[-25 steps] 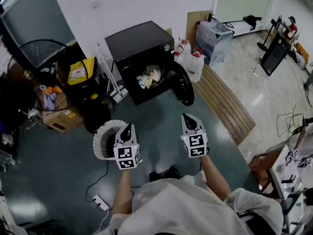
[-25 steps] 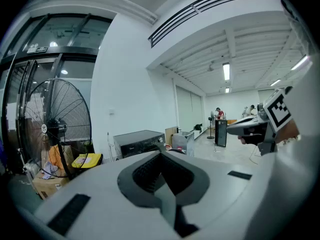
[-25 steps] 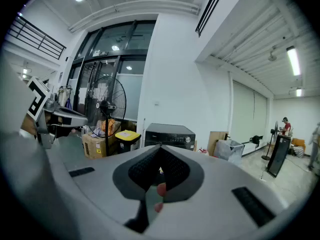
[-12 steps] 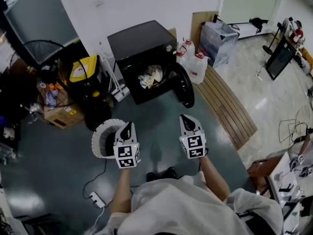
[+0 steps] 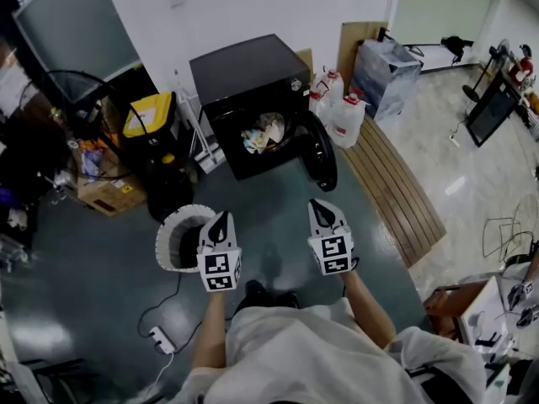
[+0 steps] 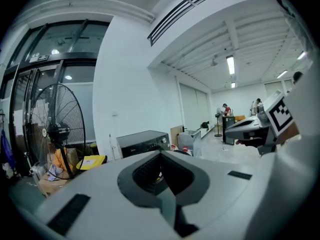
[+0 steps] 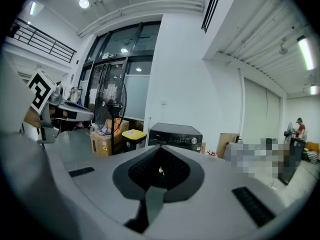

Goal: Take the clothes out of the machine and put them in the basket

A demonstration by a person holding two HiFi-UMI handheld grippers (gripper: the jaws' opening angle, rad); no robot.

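Both grippers are up and level, and neither is carrying anything. The left gripper has its jaws pressed together with nothing between them. The right gripper is the same, tips closed to a point.

The clothes are a pale crumpled heap inside the drum of the black machine. They lie dead ahead of both pairs of jaws and well apart from them. The heap shows no clear long axis, it is just a bundle filling the round mouth.

The open door hangs ahead of the right jaws, so the left jaws look to have the cleaner line in. For distance, I'd call the 2 about even.

The white basket sits on the floor, just to the left of the left jaws and below them.

The head view alone shows the heap and the basket. The left gripper view shows the machine's top edge above its own jaws, plus the right gripper off to the right. The right gripper view gives the control panel, but its own jaws cover the drum.

Nothing has been lifted out yet.
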